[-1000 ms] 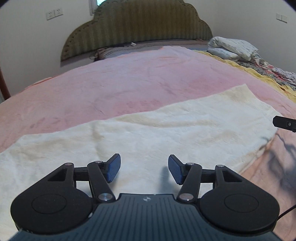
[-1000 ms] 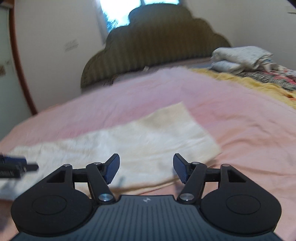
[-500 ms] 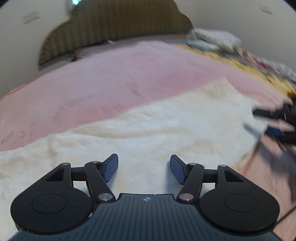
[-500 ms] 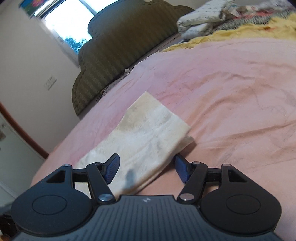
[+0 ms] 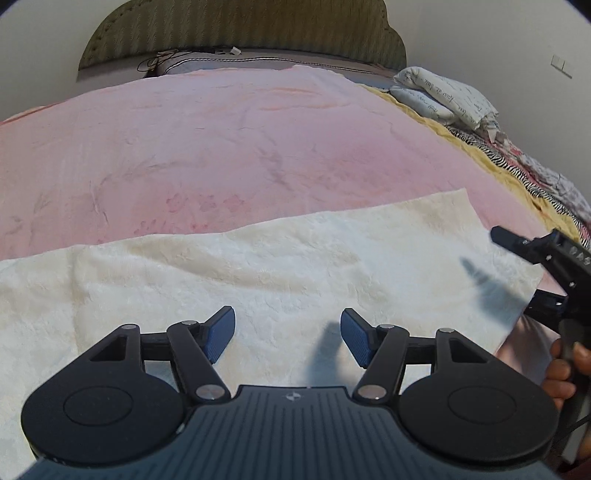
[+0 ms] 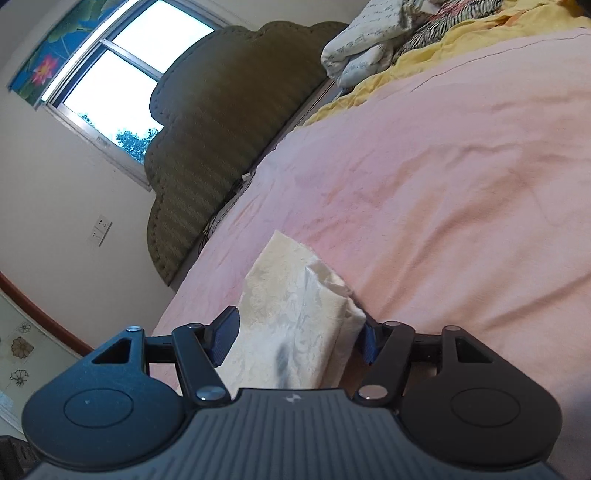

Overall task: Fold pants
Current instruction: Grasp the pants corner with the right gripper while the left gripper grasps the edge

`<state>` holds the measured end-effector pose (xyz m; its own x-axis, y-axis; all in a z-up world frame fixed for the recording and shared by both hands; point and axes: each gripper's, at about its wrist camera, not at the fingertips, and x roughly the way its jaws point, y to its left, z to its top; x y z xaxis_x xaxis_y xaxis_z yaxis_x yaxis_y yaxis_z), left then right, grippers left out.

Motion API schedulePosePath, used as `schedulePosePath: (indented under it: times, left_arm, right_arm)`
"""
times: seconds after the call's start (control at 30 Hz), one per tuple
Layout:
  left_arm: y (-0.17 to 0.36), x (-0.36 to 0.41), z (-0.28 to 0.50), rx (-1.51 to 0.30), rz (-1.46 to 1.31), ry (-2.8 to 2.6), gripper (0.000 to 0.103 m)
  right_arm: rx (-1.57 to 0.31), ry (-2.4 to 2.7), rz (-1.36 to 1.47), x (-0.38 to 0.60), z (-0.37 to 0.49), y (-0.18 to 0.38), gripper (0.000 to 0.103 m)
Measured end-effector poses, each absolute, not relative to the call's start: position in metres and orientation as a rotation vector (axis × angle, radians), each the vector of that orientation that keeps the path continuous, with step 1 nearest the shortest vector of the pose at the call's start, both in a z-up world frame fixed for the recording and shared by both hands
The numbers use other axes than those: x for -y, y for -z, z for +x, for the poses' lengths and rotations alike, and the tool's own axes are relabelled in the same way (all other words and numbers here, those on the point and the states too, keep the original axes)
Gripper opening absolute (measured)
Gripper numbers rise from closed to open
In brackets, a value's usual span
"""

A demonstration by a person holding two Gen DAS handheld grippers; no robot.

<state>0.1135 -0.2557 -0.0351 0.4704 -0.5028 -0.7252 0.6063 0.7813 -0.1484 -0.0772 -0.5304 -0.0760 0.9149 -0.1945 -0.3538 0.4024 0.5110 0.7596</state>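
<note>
Cream pants lie flat in a long band across the pink bed cover. My left gripper hovers open over the band's near edge, with nothing between its blue pads. At the band's right end my right gripper comes in from the side, held by a hand. In the right wrist view, which is strongly rolled, the end of the pants lies between the jaws of my right gripper. The jaws stand open. A raised corner of cloth partly hides the right pad.
An olive padded headboard stands at the far end of the bed. Folded printed bedding and a yellow blanket lie along the far right side. A window is above the headboard. The pink cover stretches wide beyond the pants.
The right gripper has rolled onto its side and dropped to the pants' right end, so cloth now lies between its jaws. The left gripper has shifted along the pants and tilted downward.
</note>
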Motion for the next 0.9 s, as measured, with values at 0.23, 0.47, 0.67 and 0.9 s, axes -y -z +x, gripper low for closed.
schedulePosePath:
  times: [0.23,0.47,0.67,0.9]
  left_arm:
    - [0.03,0.252,0.128,-0.888,0.013,0.74,0.067]
    - [0.037,0.239,0.166,-1.086,-0.536,0.925,0.08]
    - [0.052,0.254,0.179,-1.172,-0.797,0.973,0.092]
    - [0.055,0.249,0.184,-1.14,-0.828,0.91,0.093]
  right_arm:
    - [-0.304,0.363,0.828,0.526,-0.067,0.07,0.017]
    - [-0.412,0.335,0.146,0.439,-0.034,0.021,0.016]
    - [-0.439,0.239,-0.222,0.369,-0.025,0.017,0.016]
    - [-0.432,0.126,-0.358,0.327,-0.036,0.017,0.018]
